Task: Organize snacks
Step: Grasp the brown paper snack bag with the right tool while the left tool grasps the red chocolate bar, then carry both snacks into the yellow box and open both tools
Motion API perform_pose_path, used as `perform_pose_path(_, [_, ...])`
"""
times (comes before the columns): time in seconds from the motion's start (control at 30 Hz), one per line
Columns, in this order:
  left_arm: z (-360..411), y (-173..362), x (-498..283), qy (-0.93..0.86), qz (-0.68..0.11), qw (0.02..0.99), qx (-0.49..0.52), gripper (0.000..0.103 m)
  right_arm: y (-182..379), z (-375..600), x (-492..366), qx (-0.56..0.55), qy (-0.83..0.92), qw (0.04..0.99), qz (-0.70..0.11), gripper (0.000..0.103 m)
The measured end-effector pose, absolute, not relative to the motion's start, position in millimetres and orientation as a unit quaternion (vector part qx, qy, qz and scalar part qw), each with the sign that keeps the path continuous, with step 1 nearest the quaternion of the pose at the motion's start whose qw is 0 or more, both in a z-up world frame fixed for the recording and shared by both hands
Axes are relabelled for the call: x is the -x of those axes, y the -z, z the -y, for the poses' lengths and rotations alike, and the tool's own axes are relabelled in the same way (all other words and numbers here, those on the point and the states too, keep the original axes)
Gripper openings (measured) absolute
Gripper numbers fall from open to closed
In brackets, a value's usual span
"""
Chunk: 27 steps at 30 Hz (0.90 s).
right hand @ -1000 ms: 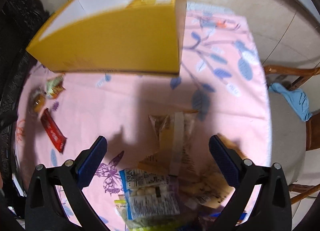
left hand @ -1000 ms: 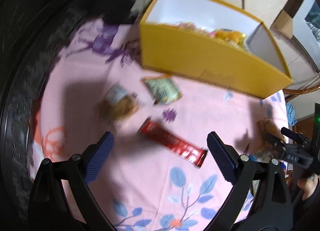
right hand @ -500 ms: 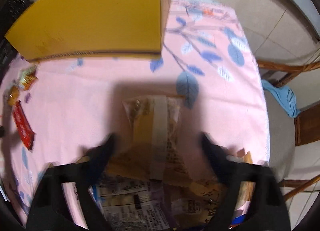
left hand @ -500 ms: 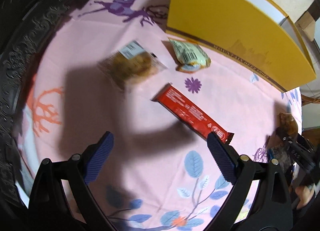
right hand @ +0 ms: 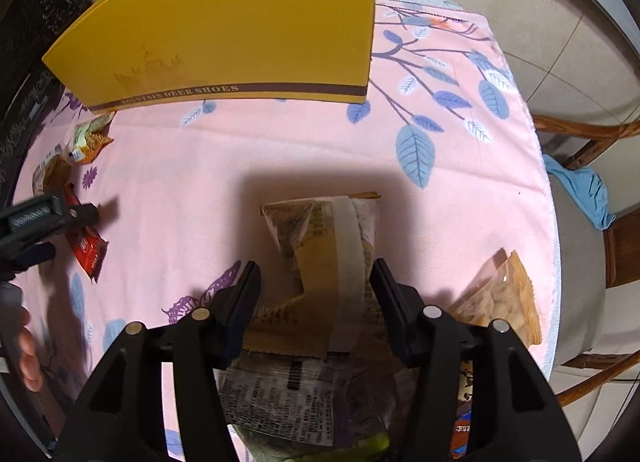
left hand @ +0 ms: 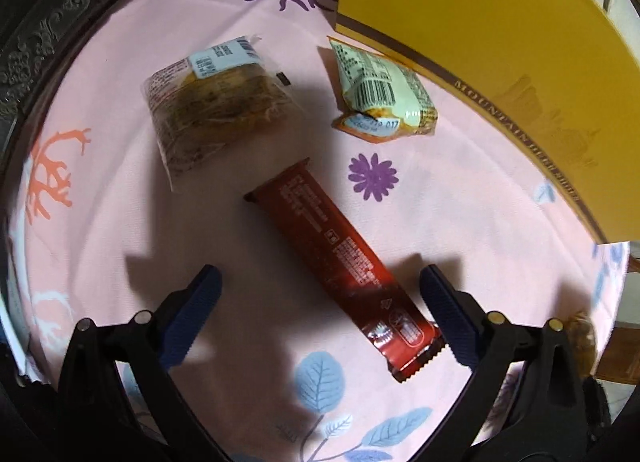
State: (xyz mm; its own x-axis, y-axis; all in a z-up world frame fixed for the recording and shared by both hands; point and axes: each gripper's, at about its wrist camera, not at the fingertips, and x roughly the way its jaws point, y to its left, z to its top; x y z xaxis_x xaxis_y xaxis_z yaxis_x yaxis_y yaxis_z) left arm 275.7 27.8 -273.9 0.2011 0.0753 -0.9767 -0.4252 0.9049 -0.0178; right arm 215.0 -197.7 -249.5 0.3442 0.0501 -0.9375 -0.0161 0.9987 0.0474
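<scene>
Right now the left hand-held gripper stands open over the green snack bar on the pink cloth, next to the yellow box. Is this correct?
Not quite: the snack bar is red, not green, as the left wrist view shows. The rest holds: the left hand-held gripper is open over it, on the pink cloth next to the yellow box.

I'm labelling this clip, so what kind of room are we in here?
Probably a home dining area: a round table under a pink printed tablecloth, wooden chairs on a tiled floor, and snack packets beside a yellow shoe box.
</scene>
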Motion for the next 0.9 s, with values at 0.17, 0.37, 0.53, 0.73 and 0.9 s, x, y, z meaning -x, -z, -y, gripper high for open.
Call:
perform_pose_path(0.17, [-18.3, 265.0, -271.5, -0.146, -0.591, 0.786, 0.111, 0.063, 248.6, 199.4, -213.5, -0.028, -0.023, 0.818, -0.574, 0.058])
perform_pose_path(0.37, [-23.5, 256.9, -274.2, -0.106, -0.597, 0.789, 0.1, 0.023, 248.1, 190.1, -203.4, -0.037, -0.044, 0.819, -0.571, 0.056])
perform_pose_path(0.53, [-41.5, 245.1, -250.8, -0.084, -0.59, 0.795, 0.112, 0.023, 237.4, 171.1, -187.5, -0.036, -0.07, 0.826, -0.558, 0.056])
perform_pose_path(0.73, [-35.9, 212.9, -233.7, -0.053, -0.558, 0.823, 0.092, 0.023, 206.7, 152.1, -178.1, -0.034, -0.097, 0.842, -0.529, 0.056])
perform_pose_path(0.9, [-29.0, 177.4, -226.1, -0.036, -0.525, 0.846, 0.085, 0.024, 172.9, 144.6, -178.9, -0.033, -0.112, 0.861, -0.495, 0.056])
